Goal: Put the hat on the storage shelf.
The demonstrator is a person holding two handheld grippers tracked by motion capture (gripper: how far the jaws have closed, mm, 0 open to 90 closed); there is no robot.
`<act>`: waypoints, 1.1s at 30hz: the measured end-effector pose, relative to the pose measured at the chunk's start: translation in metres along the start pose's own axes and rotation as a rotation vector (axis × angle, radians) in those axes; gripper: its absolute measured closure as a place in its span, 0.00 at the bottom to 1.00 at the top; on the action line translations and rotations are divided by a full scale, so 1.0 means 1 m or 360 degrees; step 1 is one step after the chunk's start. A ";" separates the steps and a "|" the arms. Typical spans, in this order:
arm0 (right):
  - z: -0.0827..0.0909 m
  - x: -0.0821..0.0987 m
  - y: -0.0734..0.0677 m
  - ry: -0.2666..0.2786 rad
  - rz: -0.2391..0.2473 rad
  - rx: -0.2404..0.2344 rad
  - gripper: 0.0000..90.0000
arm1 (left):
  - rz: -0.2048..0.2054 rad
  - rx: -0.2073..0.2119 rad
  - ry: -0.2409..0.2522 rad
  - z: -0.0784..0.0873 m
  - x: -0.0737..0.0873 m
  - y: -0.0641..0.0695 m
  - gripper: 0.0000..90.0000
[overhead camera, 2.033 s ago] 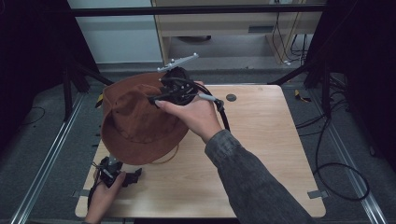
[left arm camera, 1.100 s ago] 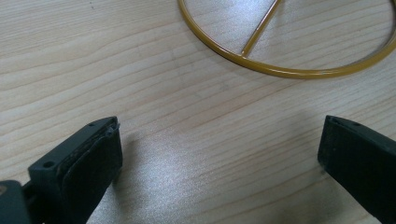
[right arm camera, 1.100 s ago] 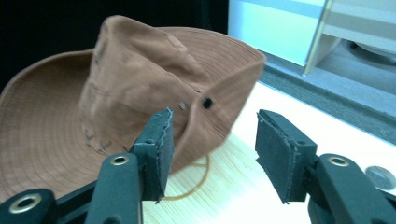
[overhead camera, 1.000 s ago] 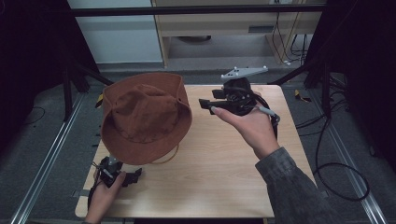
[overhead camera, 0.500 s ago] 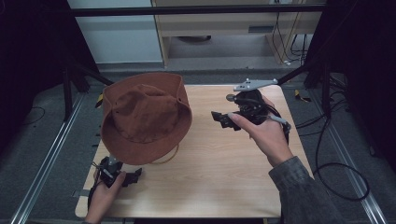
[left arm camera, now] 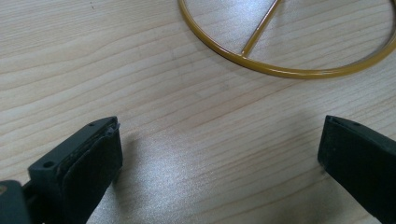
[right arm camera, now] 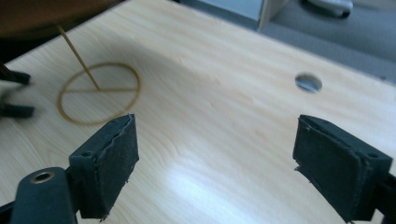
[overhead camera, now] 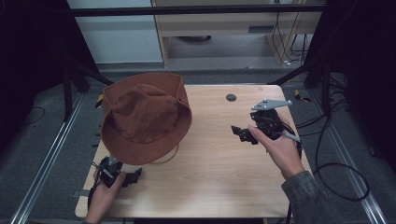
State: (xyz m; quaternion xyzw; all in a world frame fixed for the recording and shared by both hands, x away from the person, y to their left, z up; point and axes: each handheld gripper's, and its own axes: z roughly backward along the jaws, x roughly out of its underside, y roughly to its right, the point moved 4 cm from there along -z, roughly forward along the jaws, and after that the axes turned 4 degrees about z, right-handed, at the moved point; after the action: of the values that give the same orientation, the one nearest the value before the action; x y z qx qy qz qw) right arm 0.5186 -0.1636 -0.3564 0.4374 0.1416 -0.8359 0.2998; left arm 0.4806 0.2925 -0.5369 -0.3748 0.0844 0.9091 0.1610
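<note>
The brown hat (overhead camera: 144,116) lay crown-up on the worktop's (overhead camera: 210,177) far left, just beyond the left gripper (overhead camera: 122,176), the nearer one, while the right gripper (overhead camera: 243,133) hovered well apart, both with fingers wide and empty.

Brown hat (overhead camera: 144,116), pale wood-grain table (overhead camera: 215,177)

Right gripper (overhead camera: 243,132): black, grey three-cornered plate on top, black cable, lower right of frame | left gripper (overhead camera: 132,177): black, lower left | right sleeve (overhead camera: 312,200): grey-green knit | pads (right arm camera: 114,161): black, frayed edges
</note>
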 end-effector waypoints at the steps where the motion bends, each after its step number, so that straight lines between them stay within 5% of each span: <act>1: -0.002 0.007 0.002 -0.0010 -0.0014 -0.0005 0.16 | 0.0000 0.0000 0.0000 0.000 0.000 0.000 0.00; 7: -0.015 0.050 0.013 -0.0099 -0.0122 0.0003 0.16 | -0.0001 0.0000 0.0000 0.000 0.000 0.000 0.00; 13: -0.031 0.079 0.017 -0.0212 -0.0112 0.0032 0.16 | -0.0001 0.0000 -0.0001 0.000 0.000 0.000 0.00; 33: -0.068 0.141 0.030 -0.0217 -0.0211 0.0182 0.16 | 0.0001 0.0000 0.0000 0.000 0.000 0.000 0.00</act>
State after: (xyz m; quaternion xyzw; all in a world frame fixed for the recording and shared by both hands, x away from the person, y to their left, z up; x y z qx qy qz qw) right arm 0.5198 -0.2064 -0.5100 0.3855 0.1015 -0.8884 0.2275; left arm 0.4803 0.2924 -0.5369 -0.3746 0.0844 0.9092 0.1607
